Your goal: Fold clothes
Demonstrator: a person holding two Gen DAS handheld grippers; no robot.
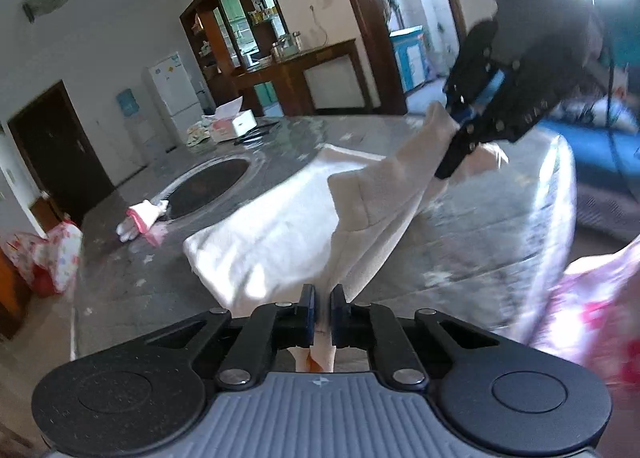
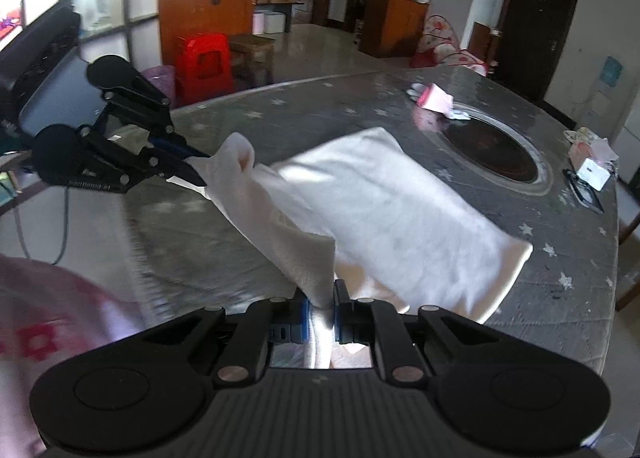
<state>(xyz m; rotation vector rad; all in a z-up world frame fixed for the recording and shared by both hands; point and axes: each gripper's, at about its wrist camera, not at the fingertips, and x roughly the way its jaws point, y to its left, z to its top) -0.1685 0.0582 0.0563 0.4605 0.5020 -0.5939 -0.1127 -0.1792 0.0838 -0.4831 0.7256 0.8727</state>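
A white garment lies partly on the grey star-patterned table, its near edge lifted by both grippers. In the left wrist view my left gripper is shut on one corner of the fabric, which runs down between the blue pads. My right gripper hangs at the upper right, pinching the other raised corner. In the right wrist view the right gripper is shut on a fold of the white garment. The left gripper holds the far corner at the left. The cloth stretches taut between them.
A dark round inset sits in the table's middle, with a pink and white glove beside it. A tissue box and a white box lie at the far edge. A person's pink floral sleeve is close by. A red stool stands beyond.
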